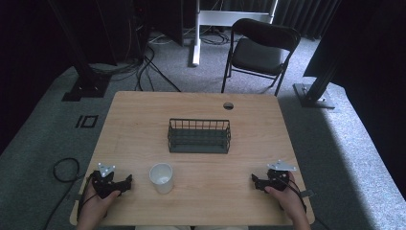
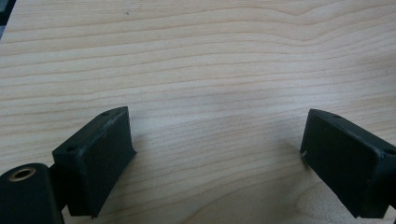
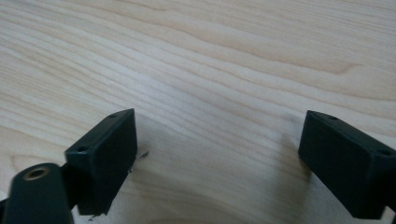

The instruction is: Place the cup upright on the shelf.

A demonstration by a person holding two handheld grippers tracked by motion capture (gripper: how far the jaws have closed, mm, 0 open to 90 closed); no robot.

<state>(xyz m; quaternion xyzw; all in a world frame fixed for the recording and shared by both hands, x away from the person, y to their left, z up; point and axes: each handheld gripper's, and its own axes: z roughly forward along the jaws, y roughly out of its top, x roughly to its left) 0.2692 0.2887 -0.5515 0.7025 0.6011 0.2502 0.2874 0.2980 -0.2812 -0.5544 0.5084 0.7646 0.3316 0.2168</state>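
Note:
A white cup point(image 1: 162, 178) stands upright on the wooden table point(image 1: 143, 124), near the front edge and left of centre. Behind it, at the table's middle, sits a dark wire basket point(image 1: 199, 136) with nothing visible inside. My left gripper point(image 1: 125, 182) rests on the table at the front left, just left of the cup and apart from it. My right gripper point(image 1: 255, 181) rests at the front right. In the left gripper view the left gripper point(image 2: 215, 140) is open over bare wood. In the right gripper view the right gripper point(image 3: 217, 140) is open too, nothing between its jaws.
A round cable hole point(image 1: 228, 105) lies near the table's far edge. A black folding chair point(image 1: 261, 50) stands beyond the table, with cables point(image 1: 143, 67) on the carpet and dark frame posts point(image 1: 81, 72) at both sides.

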